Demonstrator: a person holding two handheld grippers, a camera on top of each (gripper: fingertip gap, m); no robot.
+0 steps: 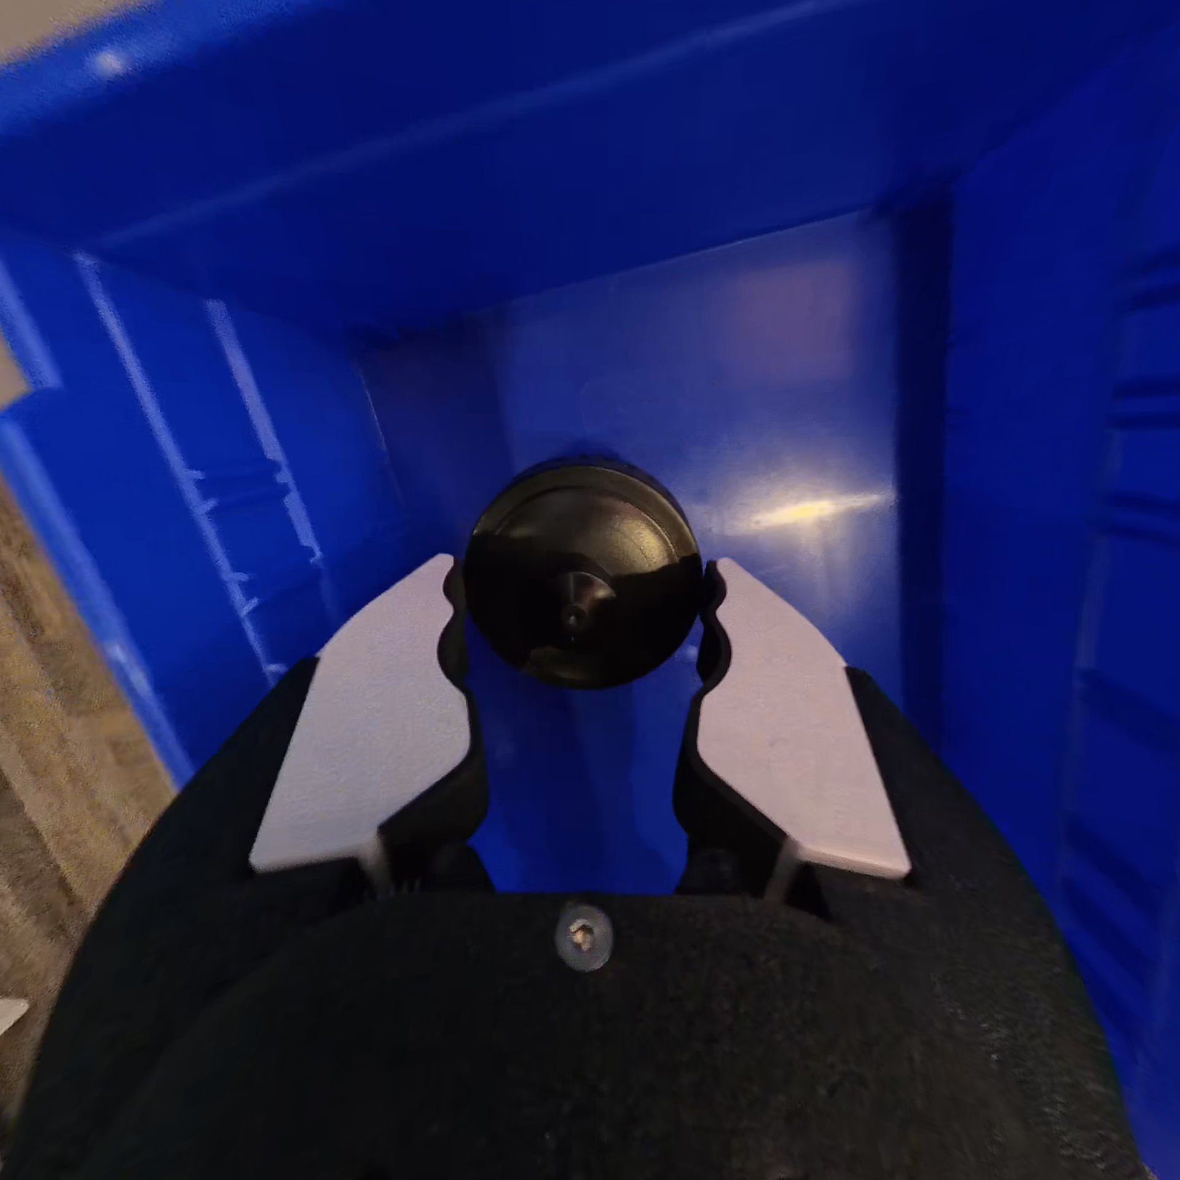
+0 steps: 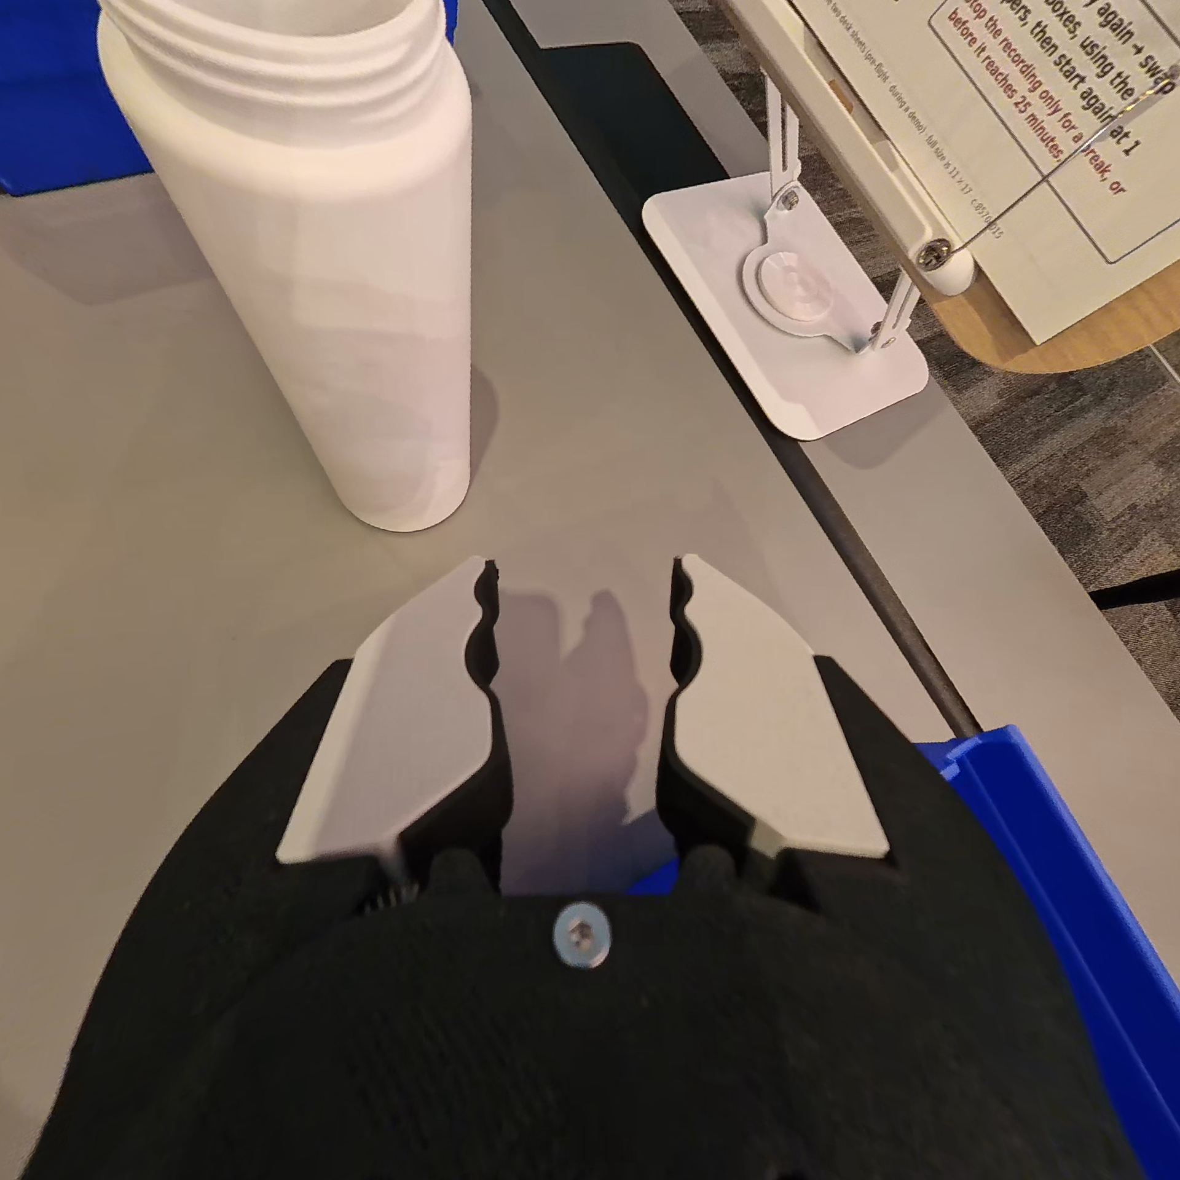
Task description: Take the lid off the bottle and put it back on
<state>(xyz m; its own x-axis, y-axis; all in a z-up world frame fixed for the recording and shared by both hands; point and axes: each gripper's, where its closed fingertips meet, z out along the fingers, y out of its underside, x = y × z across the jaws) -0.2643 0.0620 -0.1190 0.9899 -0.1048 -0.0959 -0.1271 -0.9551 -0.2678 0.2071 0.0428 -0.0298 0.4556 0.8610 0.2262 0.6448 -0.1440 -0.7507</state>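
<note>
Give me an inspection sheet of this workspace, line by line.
Surface: grey table, bare around the bottle.
Job's things: white bottle upright on the table, lid off, neck threads showing; black lid inside the blue bin.
Clutter: white stand base near the table's edge, holding a printed sheet; another blue bin edge beside the right gripper.
Grippers: left gripper closed around the lid's sides; right gripper open and empty, short of the bottle.
Cables: nothing seen.
Surroundings: patterned carpet beyond the table.
</note>
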